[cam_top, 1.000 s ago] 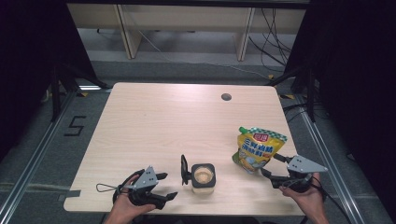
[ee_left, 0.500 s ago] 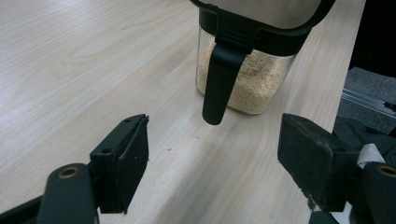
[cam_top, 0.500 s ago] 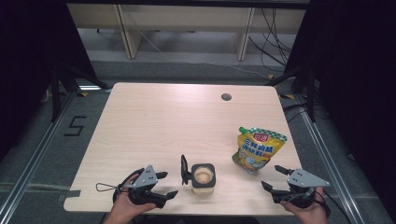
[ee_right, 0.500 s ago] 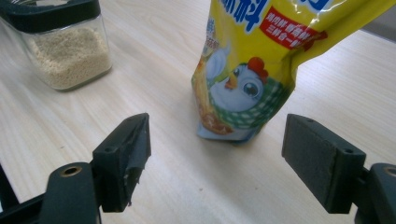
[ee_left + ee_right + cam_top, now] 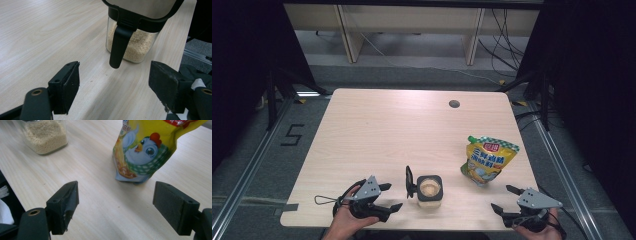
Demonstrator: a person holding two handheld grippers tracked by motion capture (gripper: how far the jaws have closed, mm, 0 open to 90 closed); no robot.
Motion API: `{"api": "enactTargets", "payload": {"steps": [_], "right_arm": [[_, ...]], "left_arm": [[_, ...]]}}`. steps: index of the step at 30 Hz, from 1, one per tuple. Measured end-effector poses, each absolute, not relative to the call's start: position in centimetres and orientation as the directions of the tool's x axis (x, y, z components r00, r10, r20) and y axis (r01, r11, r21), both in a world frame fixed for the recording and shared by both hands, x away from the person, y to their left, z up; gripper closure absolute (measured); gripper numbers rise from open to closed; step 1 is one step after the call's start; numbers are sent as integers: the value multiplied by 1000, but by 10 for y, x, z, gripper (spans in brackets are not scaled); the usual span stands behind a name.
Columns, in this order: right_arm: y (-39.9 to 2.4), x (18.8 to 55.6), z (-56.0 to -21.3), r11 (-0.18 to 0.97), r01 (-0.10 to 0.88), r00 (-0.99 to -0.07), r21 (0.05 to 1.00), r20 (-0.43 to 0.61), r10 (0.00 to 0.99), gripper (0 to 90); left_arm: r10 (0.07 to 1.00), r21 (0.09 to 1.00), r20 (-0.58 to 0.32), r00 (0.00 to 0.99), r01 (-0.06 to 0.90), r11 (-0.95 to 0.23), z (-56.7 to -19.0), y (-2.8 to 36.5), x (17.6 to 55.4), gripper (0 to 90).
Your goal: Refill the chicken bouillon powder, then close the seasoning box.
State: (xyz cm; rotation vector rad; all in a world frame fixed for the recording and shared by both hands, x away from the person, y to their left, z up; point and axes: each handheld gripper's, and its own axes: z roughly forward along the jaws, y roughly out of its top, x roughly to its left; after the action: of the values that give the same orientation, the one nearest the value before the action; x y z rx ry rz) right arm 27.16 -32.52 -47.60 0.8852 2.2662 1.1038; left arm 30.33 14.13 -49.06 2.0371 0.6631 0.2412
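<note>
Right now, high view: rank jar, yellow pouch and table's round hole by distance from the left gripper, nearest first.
From the left gripper:
1. Jar, grain-filled, just to its right near the front edge.
2. Yellow pouch, standing farther right, nearer the right gripper.
3. Round hole, far side of the table.

Left black two-jaw gripper (image 5: 388, 196) low, jaws wide and empty, right black two-jaw gripper (image 5: 505, 199) just opened wider, nothing between
</note>
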Motion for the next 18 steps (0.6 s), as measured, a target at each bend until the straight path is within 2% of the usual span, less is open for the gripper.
{"api": "enactTargets", "payload": {"steps": [9, 11, 12, 14, 16, 18], "right_arm": [[-318, 267, -481, 520, 354, -707, 777, -142, 693, 217], [-317, 266, -481, 516, 361, -705, 777, -134, 696, 218], [-318, 267, -481, 525, 348, -713, 777, -144, 686, 218], [-318, 267, -482, 530, 352, -712, 771, -146, 686, 218], [-319, 268, -482, 536, 349, -715, 769, -151, 682, 219], [-318, 268, -482, 530, 359, -712, 768, -142, 688, 222]], "left_arm": [[550, 839, -99, 829, 367, -403, -489, 141, 302, 250], [545, 835, -75, 835, 352, -424, -488, 143, 304, 251], [558, 841, -100, 823, 370, -395, -488, 141, 302, 251], [543, 846, -93, 834, 354, -398, -486, 141, 303, 257], [544, 843, -104, 833, 364, -396, -484, 141, 302, 299], [540, 841, -101, 836, 361, -402, -481, 142, 302, 389]]}}
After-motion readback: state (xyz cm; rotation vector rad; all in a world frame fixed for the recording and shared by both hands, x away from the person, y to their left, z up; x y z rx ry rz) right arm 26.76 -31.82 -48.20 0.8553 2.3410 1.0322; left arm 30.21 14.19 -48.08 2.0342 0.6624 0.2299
